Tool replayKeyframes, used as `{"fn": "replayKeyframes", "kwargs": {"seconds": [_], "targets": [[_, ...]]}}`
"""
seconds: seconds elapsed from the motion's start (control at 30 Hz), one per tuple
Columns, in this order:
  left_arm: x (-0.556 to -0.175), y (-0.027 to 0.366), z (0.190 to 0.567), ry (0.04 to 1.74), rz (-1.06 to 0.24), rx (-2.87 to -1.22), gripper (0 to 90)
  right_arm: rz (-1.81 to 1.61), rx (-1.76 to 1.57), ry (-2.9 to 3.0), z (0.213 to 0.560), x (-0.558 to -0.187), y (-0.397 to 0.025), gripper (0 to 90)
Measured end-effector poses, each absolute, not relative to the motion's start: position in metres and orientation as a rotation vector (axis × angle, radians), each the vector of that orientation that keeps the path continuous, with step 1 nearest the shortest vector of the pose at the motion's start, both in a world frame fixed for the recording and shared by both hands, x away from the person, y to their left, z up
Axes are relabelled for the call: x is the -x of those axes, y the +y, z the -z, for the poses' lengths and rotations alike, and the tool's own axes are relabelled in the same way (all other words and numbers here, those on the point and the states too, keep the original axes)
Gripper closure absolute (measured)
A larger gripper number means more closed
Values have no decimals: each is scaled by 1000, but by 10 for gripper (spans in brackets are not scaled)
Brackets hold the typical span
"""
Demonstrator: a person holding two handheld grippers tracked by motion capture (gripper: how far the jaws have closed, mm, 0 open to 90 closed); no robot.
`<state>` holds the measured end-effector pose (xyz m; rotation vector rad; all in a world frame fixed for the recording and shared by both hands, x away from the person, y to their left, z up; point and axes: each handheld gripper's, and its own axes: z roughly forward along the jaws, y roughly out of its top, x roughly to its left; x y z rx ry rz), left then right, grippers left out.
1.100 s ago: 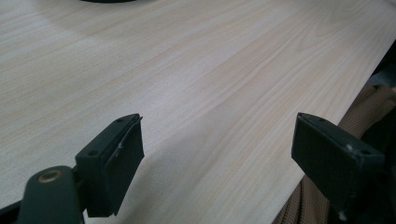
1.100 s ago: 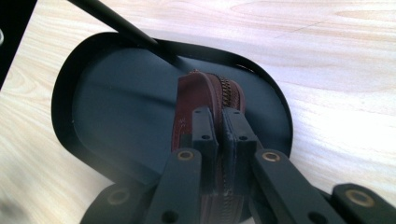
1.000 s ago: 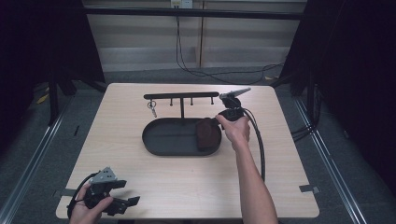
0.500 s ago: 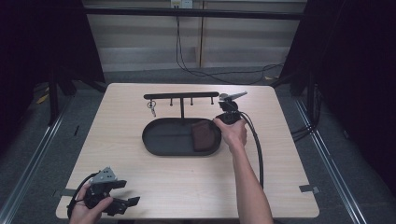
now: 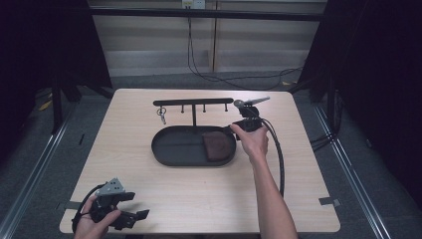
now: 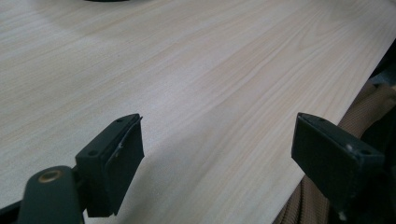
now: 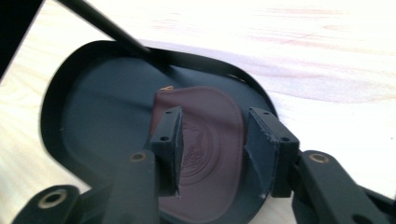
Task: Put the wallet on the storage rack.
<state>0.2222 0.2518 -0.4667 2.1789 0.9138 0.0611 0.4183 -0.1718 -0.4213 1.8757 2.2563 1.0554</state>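
A dark red pouch [image 5: 215, 146] lies flat in the right end of a black oval tray [image 5: 164, 149] at mid-table. My right gripper [image 5: 235, 130] hovers at the tray's right rim. In the right gripper view its jaws stand apart, so the right gripper [image 7: 215, 140] is open just above the pouch [image 7: 210, 105], with the tray floor [image 7: 102, 102] around it. My left gripper [image 5: 135, 206] rests at the table's front left corner. Seen in the left gripper view, the left gripper [image 6: 222, 140] is wide open over bare wood.
A black hook rack [image 5: 194, 103] stands just behind the tray, with a bunch of keys [image 5: 161, 115] hanging from its left hook. The right gripper's cable [image 5: 278, 154] loops over the table to the right of the forearm.
The pouch, held up over the tray's right end a second ago, now lies flat in it. The right gripper has let go and drawn back slightly. The left gripper stayed put.
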Motion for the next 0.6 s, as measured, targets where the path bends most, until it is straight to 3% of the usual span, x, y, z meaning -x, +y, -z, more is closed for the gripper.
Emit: {"fn": "replayKeyframes", "kwargs": {"seconds": [0.03, 0.17, 0.6], "targets": [[-222, 252, 467, 915, -58, -2179, 167, -1062, -1853, 2258, 418, -416, -173, 474], [-223, 252, 466, 920, -64, -2173, 166, -1067, -1823, 2249, 413, -409, -175, 396], [-224, 254, 467, 944, -68, -2152, 165, -1148, -1732, 2200, 403, -387, -191, 247]]}}
